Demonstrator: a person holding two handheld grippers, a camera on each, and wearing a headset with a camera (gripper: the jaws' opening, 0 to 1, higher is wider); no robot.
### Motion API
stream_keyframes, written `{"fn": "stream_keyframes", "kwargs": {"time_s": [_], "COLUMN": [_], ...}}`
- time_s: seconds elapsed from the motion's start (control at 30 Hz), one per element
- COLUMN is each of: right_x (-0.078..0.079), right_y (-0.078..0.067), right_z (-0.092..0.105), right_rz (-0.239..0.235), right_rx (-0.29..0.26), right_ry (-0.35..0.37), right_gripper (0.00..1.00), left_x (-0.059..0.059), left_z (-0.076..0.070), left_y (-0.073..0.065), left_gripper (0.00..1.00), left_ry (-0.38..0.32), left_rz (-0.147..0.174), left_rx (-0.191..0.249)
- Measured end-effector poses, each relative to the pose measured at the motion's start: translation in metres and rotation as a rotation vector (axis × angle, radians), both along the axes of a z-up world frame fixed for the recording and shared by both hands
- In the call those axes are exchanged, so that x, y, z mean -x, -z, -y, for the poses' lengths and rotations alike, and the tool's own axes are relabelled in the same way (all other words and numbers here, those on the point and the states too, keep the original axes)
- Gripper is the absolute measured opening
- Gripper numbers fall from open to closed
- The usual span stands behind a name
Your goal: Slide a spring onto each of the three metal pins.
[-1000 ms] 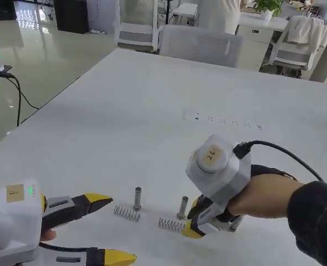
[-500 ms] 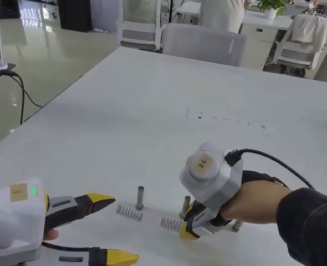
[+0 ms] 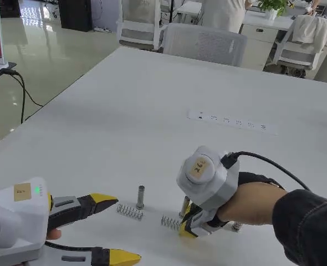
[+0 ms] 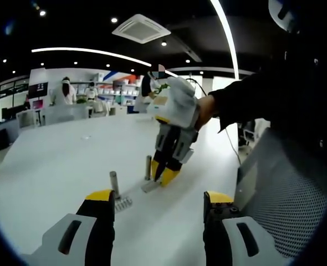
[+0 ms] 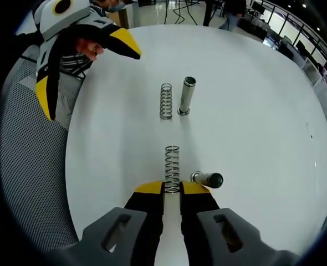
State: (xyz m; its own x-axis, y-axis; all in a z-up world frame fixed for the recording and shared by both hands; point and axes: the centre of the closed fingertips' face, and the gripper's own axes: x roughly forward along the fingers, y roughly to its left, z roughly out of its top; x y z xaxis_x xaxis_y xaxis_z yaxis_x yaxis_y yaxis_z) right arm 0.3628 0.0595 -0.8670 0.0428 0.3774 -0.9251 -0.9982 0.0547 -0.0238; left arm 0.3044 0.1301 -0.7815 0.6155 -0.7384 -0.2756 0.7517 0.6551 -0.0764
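Observation:
Two bare metal pins stand upright on the white table: one [image 3: 140,197] to the left, one [image 3: 184,205] beside my right gripper [image 3: 187,226]. That gripper is shut on the end of a spring [image 5: 172,163] lying flat, with the nearer pin [image 5: 208,179] just right of it. A second spring [image 3: 129,211] lies loose by the left pin [image 5: 186,95]. Behind the right hand, a third spring [image 3: 236,226] peeks out; what it sits on is hidden. My left gripper [image 4: 159,198] hovers open and empty, near the loose spring [image 4: 123,203].
A white power strip [image 3: 230,121] lies across the table farther back. The table's left edge [image 3: 52,102] drops to the floor, with a black cable there. Grey chairs [image 3: 205,44] stand at the far end.
The right gripper has shifted slightly left and lower, staying at the flat spring. The left gripper holds its place. The camera has tipped a little.

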Motion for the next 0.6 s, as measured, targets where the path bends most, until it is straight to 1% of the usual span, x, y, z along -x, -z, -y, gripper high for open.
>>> {"fn": "stream_keyframes", "kwargs": {"time_s": [0.1,0.23,0.33,0.43,0.6], "right_x": [0.002,0.008,0.013,0.021,0.031], "right_y": [0.0,-0.006,-0.012,-0.023,-0.038], "right_z": [0.003,0.008,0.01,0.01,0.008], "right_rz": [-0.002,-0.015,-0.031,-0.058,-0.062], "right_rx": [0.011,0.022,0.021,0.015,0.012], "right_ry": [-0.004,-0.012,-0.018,-0.034,-0.066], "right_gripper": [0.08,0.08,0.08,0.08,0.08], "left_x": [0.0,0.0,0.001,0.001,-0.001], "left_z": [0.002,0.004,0.006,0.008,0.011], "left_y": [0.0,0.001,0.002,0.001,0.0], "left_gripper": [0.59,0.58,0.57,0.56,0.53], "left_ry": [0.006,0.017,0.025,0.036,0.054], "left_rz": [0.0,-0.001,-0.002,0.0,0.007], "left_rx": [0.0,-0.003,-0.004,-0.007,-0.014]}}
